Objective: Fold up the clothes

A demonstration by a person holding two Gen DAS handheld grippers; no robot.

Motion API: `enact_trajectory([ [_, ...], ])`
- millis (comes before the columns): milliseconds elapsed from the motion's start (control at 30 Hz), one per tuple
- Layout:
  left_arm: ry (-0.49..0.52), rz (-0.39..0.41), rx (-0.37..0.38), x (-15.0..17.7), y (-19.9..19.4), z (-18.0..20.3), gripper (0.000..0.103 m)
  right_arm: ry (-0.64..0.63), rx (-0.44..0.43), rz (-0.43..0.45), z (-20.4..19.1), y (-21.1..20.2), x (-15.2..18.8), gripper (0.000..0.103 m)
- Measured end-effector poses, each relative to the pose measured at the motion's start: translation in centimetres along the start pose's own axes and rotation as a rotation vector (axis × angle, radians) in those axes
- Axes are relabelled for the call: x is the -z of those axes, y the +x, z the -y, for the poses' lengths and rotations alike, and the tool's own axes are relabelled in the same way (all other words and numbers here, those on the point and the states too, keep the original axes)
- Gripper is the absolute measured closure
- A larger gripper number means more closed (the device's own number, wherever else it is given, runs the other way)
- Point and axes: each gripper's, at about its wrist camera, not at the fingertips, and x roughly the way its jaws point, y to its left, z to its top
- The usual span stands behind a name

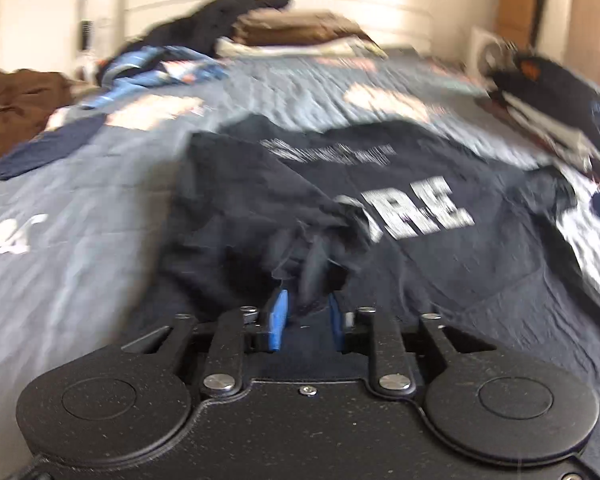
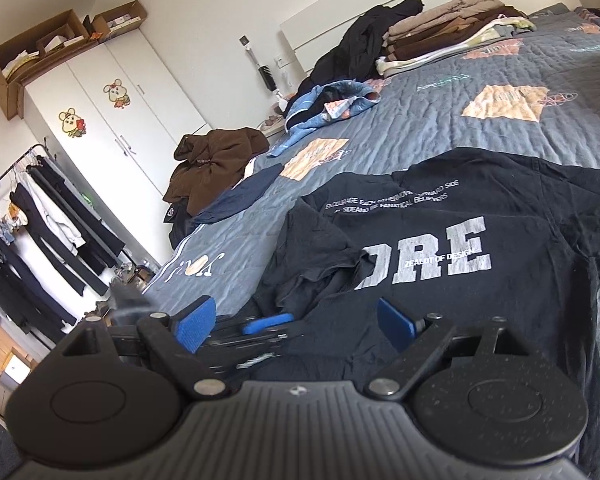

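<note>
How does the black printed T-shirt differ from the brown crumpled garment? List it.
The black printed T-shirt is spread mostly flat; the brown crumpled garment is bunched in a heap. The T-shirt carries white lettering; the brown garment shows none. Both lie on the grey quilted bed.

— What colours are in front of you?
— Your T-shirt point(image 2: 460, 240) is black with grey-white block letters. The quilt point(image 2: 420, 120) under it is grey-blue with peach patches.
— And your gripper pads point(image 2: 198, 328)?
— Bright blue, on black frames.
</note>
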Motion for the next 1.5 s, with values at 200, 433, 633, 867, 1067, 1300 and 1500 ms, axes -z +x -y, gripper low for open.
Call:
enact_trajectory([
  [200, 0.031, 0.060, -0.053, 0.6, -1.4, -0.4, 0.051, 0.014, 0.022, -0.017, 0.7, 0.9, 0.8, 0.015],
  [433, 0.017, 0.073, -0.039, -0.6, 1.0, 1.3, 0.051, -0.085, 0.103, -0.020, 1.3, 4.2, 0.0, 0.015],
  [633, 0.068, 0.069, -0.137, 0.7, 2.4, 2.1, 0.055, -0.434, 0.148, -0.138, 0.4, 11.4, -2.7, 0.015],
  [867, 0.051, 0.028, -0.113, 1.3, 3.0, 1.6, 0.089, -0.731, 0.155, -0.293, -0.5, 18.9, -2.1, 0.017],
  [1067, 0.058, 0.002, -0.097, 1.3, 2.5, 1.6, 0.090, -0.917, 0.156, -0.281, -2.1, 19.9, -1.1, 0.017],
  [1300, 0.036, -0.020, -0.070, 0.9, 2.0, 1.1, 0.090, -1.134, 0.181, -0.318, -2.5, 21.8, -0.5, 0.022],
  [1500, 0.019, -0.039, -0.068, 0.8, 2.2, 0.5, 0.090, -1.155, 0.163, -0.322, -2.1, 22.7, -0.9, 0.087],
])
